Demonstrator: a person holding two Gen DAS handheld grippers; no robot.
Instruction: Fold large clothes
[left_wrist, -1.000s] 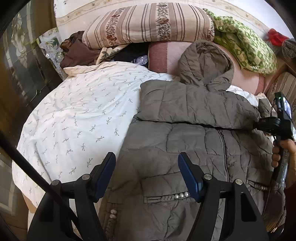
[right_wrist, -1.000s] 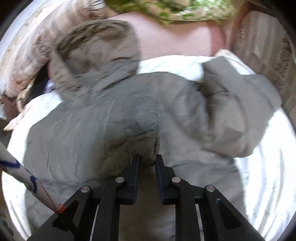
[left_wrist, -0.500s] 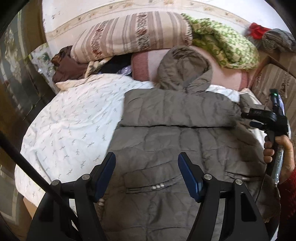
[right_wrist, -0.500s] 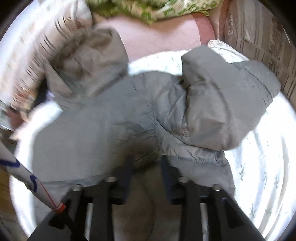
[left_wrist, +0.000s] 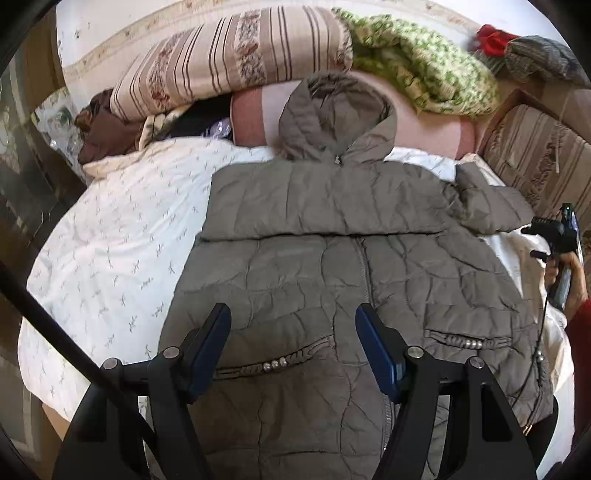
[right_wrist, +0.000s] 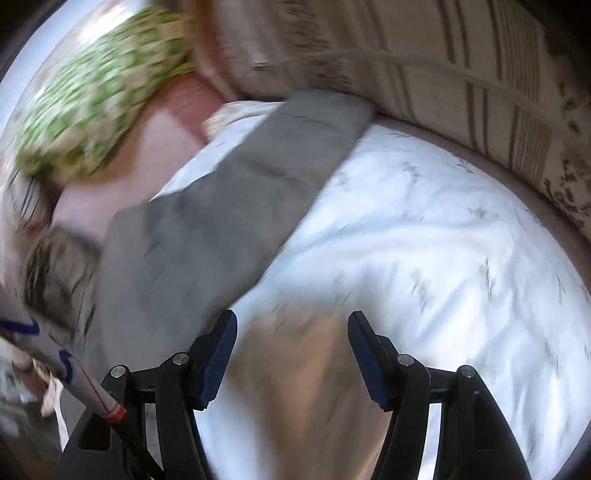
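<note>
A grey-brown hooded puffer jacket (left_wrist: 332, 277) lies front up on the white patterned bedsheet (left_wrist: 122, 229). Its hood (left_wrist: 332, 114) rests against the pillows. One sleeve (left_wrist: 314, 199) is folded flat across the chest, and the other sleeve (left_wrist: 487, 206) sticks out to the right. My left gripper (left_wrist: 293, 347) hovers open over the jacket's lower front, near a beaded pocket, holding nothing. My right gripper (left_wrist: 533, 242) sits in a hand at the jacket's right edge. The right wrist view is blurred: that gripper (right_wrist: 291, 350) has its jaws opening, with nothing pinched, beside the outstretched sleeve (right_wrist: 240, 192).
At the head of the bed are a striped pillow (left_wrist: 229, 55), a green knitted blanket (left_wrist: 424, 74) and a pink bolster (left_wrist: 424, 125). Brown clothes (left_wrist: 103, 129) are heaped at the far left. A striped cushion (left_wrist: 535, 158) borders the bed on the right.
My right gripper was shut on a sleeve cuff; it let go, opened, and swung fast to the right while rolling. My left gripper drifted right over the jacket and stayed open.
</note>
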